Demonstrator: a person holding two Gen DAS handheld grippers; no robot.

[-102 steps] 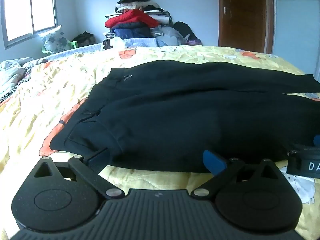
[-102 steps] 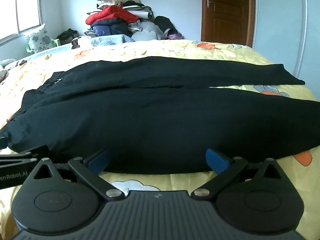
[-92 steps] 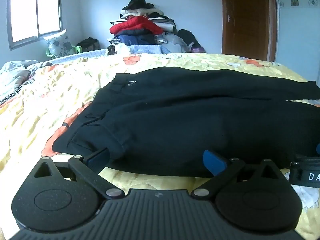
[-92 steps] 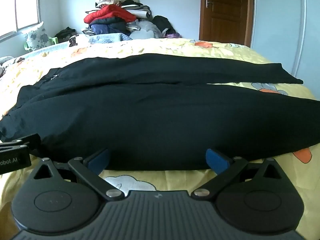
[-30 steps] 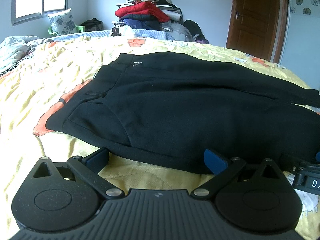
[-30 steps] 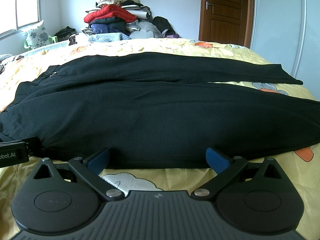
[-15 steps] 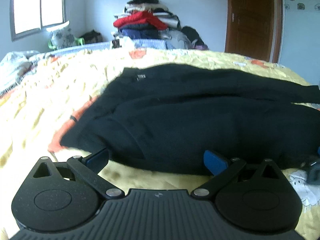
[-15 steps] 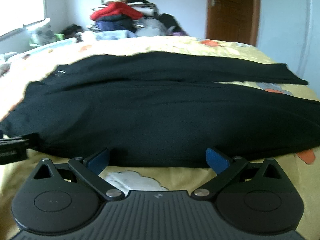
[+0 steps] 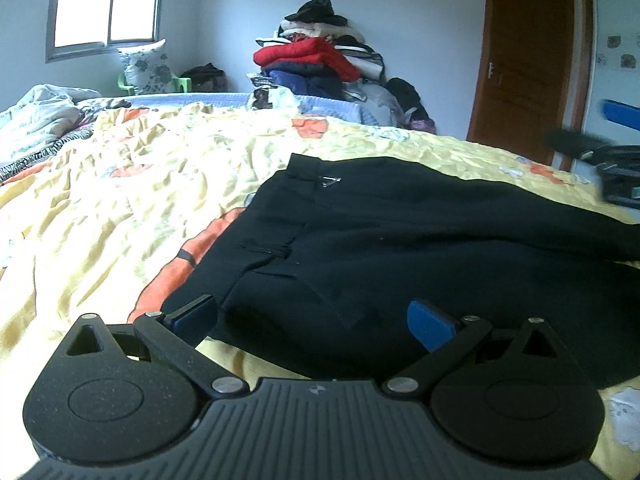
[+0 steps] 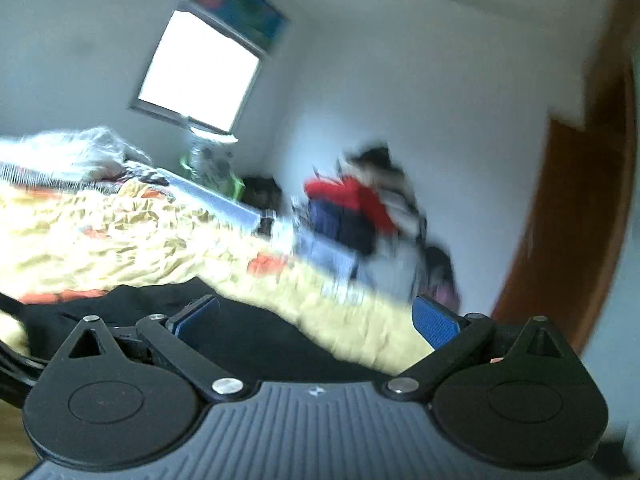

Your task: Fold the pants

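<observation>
While spread wide, with blue pads far apart and nothing between them, left gripper (image 9: 312, 316) poised low just in front of the near edge of the black pants (image 9: 400, 248). Left pad at the waistband corner nearest the camera, whether touching the cloth cannot be told; right pad over the dark fabric further along the same edge. Pants flat on the yellow patterned bedspread (image 9: 120, 184), waistband toward the left, legs running off to the right. Small metal clasp (image 9: 330, 181) glinting near the far end of the waistband.

Seen from the left wrist camera, right gripper (image 9: 612, 152) up in the air at the far right, above the far leg, blurred. Right wrist view tilted and smeared: right gripper (image 10: 316, 316) likewise wide open and empty, pants (image 10: 240, 332) low in that frame under and just ahead of the fingers, bedspread (image 10: 120, 248) beyond.

Behind the bed, a pile of clothes (image 9: 320, 64) with a red garment on it, a window (image 9: 106, 4) to the left, a brown wooden door (image 9: 524, 64) to the right.
</observation>
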